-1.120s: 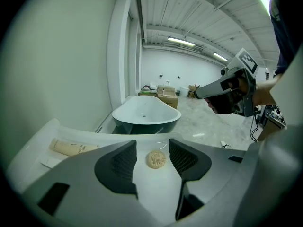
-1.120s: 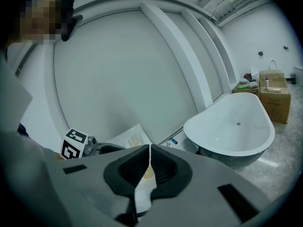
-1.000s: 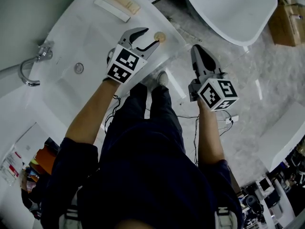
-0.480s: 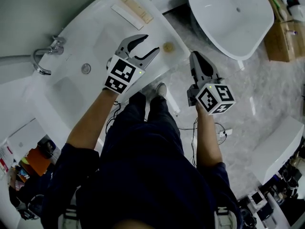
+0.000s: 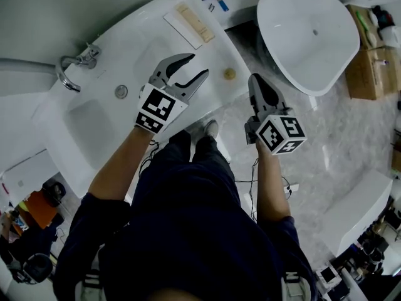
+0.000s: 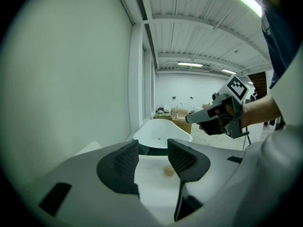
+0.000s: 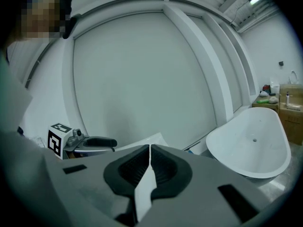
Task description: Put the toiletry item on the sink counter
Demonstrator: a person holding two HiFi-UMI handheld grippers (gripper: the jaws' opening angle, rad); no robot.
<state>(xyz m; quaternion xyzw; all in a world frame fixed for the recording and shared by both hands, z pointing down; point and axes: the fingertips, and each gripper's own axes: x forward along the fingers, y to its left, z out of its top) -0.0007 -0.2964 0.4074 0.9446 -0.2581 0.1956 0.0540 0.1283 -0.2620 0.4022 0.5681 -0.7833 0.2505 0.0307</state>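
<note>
Backed left tongs (image 5: 198, 65) off toiletry item (image 5: 230, 74): empty, wide, just narrowing. Right tongs (image 5: 255, 81) pinched together. Sits by surface (image 5: 216, 52) front edge; looks placed.

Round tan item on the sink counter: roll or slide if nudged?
The round tan item sits low and flat, so it probably slides rather than rolls. The glossy counter likely gives little friction. Small, so probably light.

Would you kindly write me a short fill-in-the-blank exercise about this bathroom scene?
1. The right gripper has its jaws ___.
2. The small round tan item lies on the sink ___.
3. The big white oval vessel on the floor is a ___.
Missing words: shut; counter; bathtub.
</note>
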